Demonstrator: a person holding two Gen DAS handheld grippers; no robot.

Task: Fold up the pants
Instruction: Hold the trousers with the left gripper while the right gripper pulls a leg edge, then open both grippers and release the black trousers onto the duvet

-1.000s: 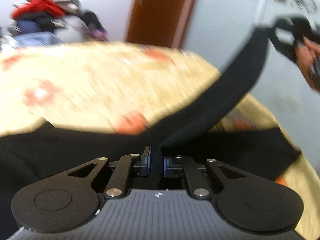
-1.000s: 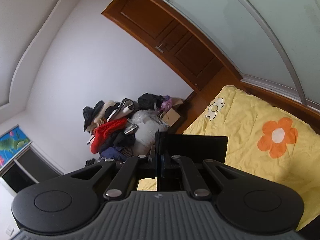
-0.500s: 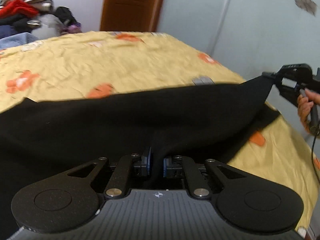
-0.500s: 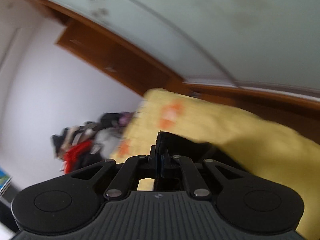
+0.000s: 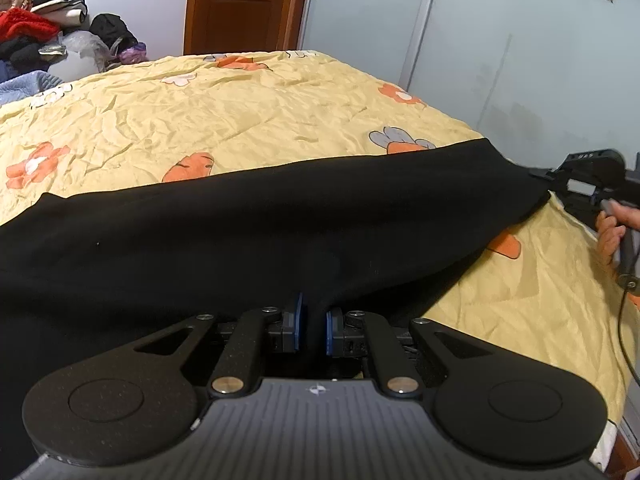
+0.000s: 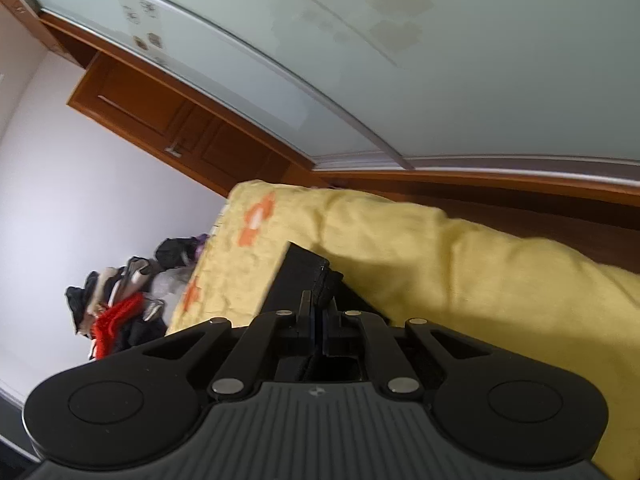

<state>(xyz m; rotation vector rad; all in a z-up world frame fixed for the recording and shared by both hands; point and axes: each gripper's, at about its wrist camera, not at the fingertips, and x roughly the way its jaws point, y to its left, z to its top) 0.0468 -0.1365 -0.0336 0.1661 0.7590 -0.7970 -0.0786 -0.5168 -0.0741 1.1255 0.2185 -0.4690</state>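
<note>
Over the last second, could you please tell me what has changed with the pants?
The right hand-held gripper swung its end of the black pants down from mid-air, so they now stretch low across the yellow bedspread. Both the right and the left hand-held gripper stayed clamped on the fabric.

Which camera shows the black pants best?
The left wrist view. There the black pants spread wide across the yellow bed cover, from the left gripper to the right gripper, which pinches the far corner. The right wrist view shows only a small black corner clamped in its shut jaws.
</note>
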